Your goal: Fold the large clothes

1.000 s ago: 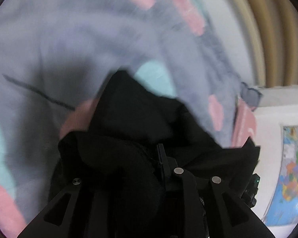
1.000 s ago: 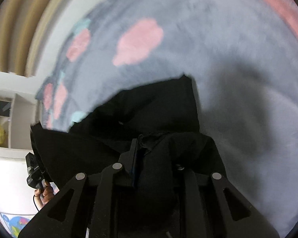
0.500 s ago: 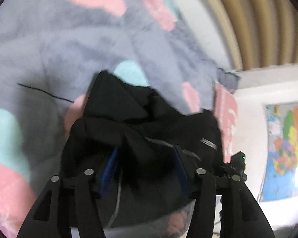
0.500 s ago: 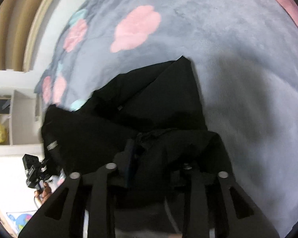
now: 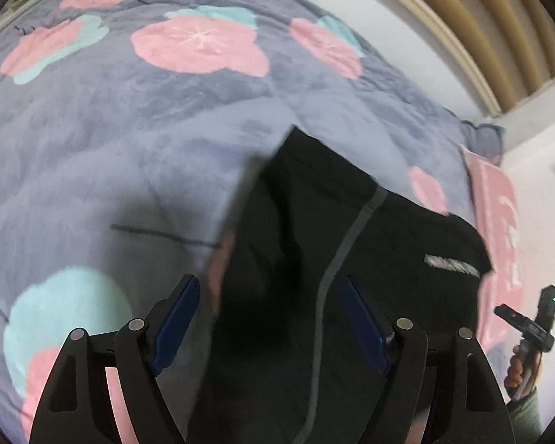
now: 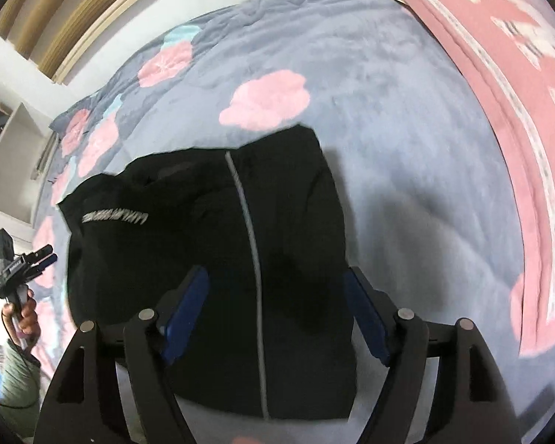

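A black garment [image 5: 351,259] with a grey stripe and a silver logo lies folded on the grey flowered blanket [image 5: 129,129]. It also shows in the right wrist view [image 6: 240,240]. My left gripper [image 5: 270,318] is open and empty just above the garment's near edge. My right gripper [image 6: 273,314] is open and empty above the garment's near part. The other gripper shows at the right edge of the left wrist view [image 5: 529,325] and at the left edge of the right wrist view [image 6: 18,270].
A pink cloth [image 6: 518,92] with white lettering lies on the blanket [image 6: 407,74] to the right of the garment. A wooden headboard [image 5: 481,18] and white wall stand behind the bed. White shelves [image 6: 7,140] are at the left.
Both grippers have opened and let go of the black garment. It now lies on the blanket. Both grippers have pulled back and up from it.
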`<state>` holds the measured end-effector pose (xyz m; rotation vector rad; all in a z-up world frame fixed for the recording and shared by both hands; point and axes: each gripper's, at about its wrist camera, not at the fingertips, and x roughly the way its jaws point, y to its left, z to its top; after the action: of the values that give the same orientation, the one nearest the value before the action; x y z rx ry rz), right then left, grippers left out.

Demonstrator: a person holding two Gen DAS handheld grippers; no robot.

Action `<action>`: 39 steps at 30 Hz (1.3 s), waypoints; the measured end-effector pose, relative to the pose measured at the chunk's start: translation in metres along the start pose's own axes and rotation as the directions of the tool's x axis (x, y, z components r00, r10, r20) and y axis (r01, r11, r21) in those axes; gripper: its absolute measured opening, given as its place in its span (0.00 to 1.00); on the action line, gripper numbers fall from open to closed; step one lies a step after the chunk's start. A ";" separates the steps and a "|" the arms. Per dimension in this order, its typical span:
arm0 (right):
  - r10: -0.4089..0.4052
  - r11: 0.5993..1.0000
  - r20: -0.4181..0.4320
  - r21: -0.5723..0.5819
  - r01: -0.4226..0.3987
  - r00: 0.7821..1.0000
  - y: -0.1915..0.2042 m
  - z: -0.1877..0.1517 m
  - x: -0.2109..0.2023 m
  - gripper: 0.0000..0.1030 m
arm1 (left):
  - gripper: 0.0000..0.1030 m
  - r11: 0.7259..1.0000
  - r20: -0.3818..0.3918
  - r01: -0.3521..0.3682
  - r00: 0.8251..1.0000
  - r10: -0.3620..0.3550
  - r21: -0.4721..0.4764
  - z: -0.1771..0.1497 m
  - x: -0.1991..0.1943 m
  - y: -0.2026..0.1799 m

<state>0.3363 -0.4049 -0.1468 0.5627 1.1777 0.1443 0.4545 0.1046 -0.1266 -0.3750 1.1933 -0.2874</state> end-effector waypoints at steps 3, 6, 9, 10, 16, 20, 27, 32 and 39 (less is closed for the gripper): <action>-0.017 1.000 0.014 -0.003 0.017 1.000 -0.011 0.021 0.021 0.77 | 0.77 0.999 -0.027 0.021 0.999 -0.022 -0.033 0.014 0.026 0.010; 0.002 1.000 -0.007 -0.023 -0.002 1.000 -0.015 0.042 0.047 0.77 | 0.77 0.997 -0.048 0.056 0.997 -0.059 -0.053 0.025 0.044 0.020; 0.003 0.999 -0.045 -0.049 -0.005 0.999 -0.017 0.057 0.080 0.77 | 0.77 0.991 -0.087 0.113 0.989 -0.119 -0.070 0.030 0.061 0.025; 0.021 0.999 -0.060 -0.043 -0.023 0.998 -0.017 0.060 0.088 0.77 | 0.77 0.987 -0.115 0.135 0.983 -0.144 -0.083 0.031 0.070 0.028; 0.034 0.996 -0.004 -0.084 -0.034 0.999 -0.001 0.059 0.085 0.22 | 0.31 0.978 -0.114 0.204 0.972 -0.207 -0.040 0.023 0.072 0.017; 0.022 0.998 0.117 -0.057 -0.015 0.993 0.000 0.054 0.032 0.17 | 0.10 0.972 -0.016 0.233 0.972 -0.234 -0.015 0.015 0.022 0.010; -0.064 0.993 0.188 -0.082 0.081 0.980 0.022 0.080 0.013 0.16 | 0.10 0.938 0.159 0.345 0.929 -0.335 -0.039 0.035 -0.028 -0.002; -0.138 0.990 0.024 -0.009 0.138 0.990 0.002 0.087 0.093 0.15 | 0.10 0.955 -0.015 0.188 0.980 -0.196 -0.229 0.042 0.063 0.027; -0.266 0.963 -0.086 -0.055 0.262 0.960 0.009 0.080 0.152 0.24 | 0.20 0.945 -0.072 0.149 0.982 -0.177 -0.290 0.038 0.109 0.037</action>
<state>0.4698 -0.3655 -0.2475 0.3586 1.3257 -0.0331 0.5282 0.0983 -0.2220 -0.7198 1.3051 -0.2808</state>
